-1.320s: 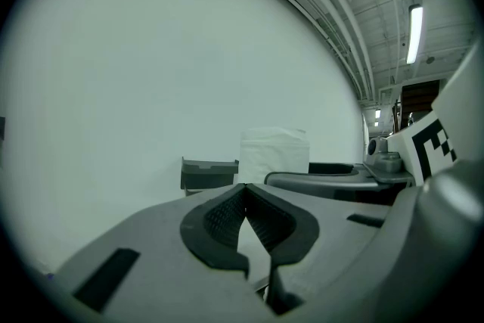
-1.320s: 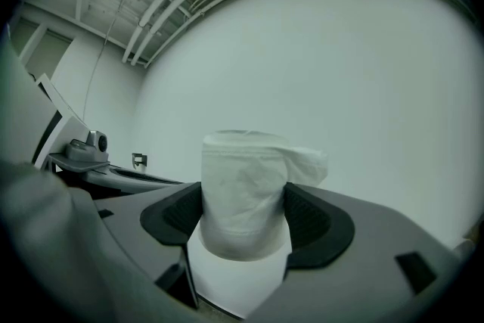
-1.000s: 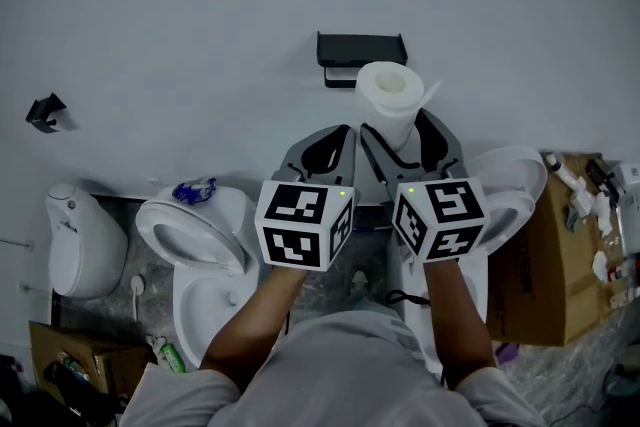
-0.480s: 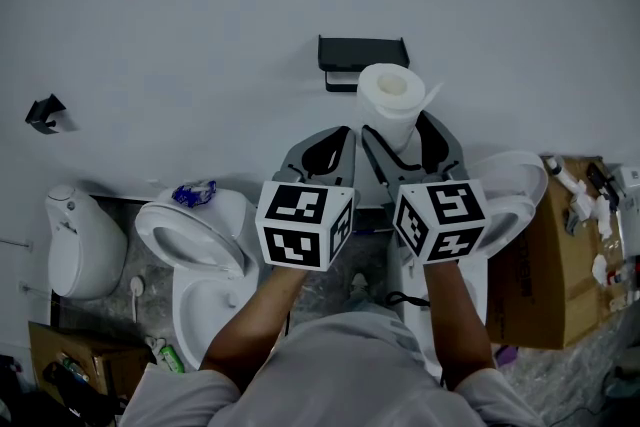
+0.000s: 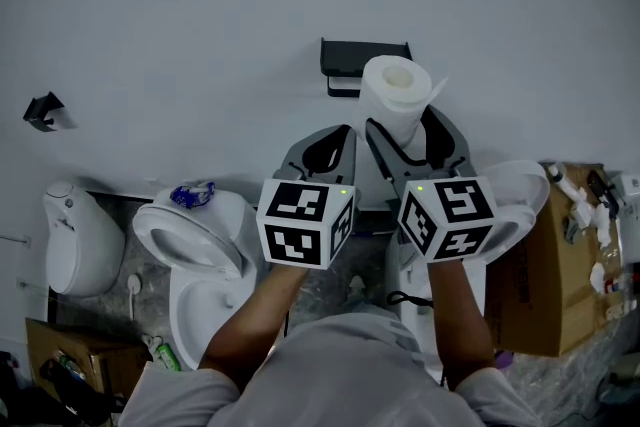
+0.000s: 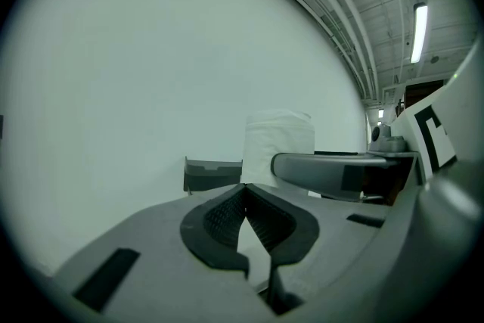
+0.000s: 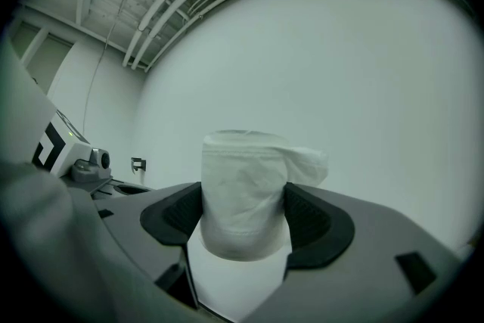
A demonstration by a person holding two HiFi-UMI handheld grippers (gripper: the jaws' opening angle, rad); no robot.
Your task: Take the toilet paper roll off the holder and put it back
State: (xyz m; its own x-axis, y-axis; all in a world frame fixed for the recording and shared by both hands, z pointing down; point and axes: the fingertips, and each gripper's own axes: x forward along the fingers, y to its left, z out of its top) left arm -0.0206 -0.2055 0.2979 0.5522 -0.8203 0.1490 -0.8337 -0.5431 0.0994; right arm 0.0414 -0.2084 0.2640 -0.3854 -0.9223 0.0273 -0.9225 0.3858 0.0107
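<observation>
Right gripper (image 7: 246, 222) is clamped on the white toilet paper roll (image 7: 242, 193): both black ribbed pads (image 7: 314, 223) press its sides. The roll stands upright btw the jaws, top end well past the tips, and a loose flap of paper (image 7: 310, 159) sticks out beyond the right-hand jaw. The roll's lower end sits down in the jaw throat, so the bottom rim is not visible.

In the head view the right gripper (image 5: 405, 120) holds the roll (image 5: 395, 90) just ahead of its jaw tips, in front of the black wall-mounted holder (image 5: 350, 55). The roll covers the holder's right part. Can't tell whether roll and holder touch.

Left gripper (image 6: 243, 197) is clenched w/ nothing in it: pad tips meet, only a thin sliver of light shows lower down. Beyond its jaws the holder (image 6: 212, 174) is just left of the roll (image 6: 278, 144), whose base is cut off by the right gripper's grey jaw.

In the head view the left gripper (image 5: 345, 133) sits just beside the right one, jaw tips short of the holder. Below the jaws, a white toilet (image 5: 195, 245) and a brown cardboard box (image 5: 545, 285) are partly hidden by the marker cubes and forearms.
</observation>
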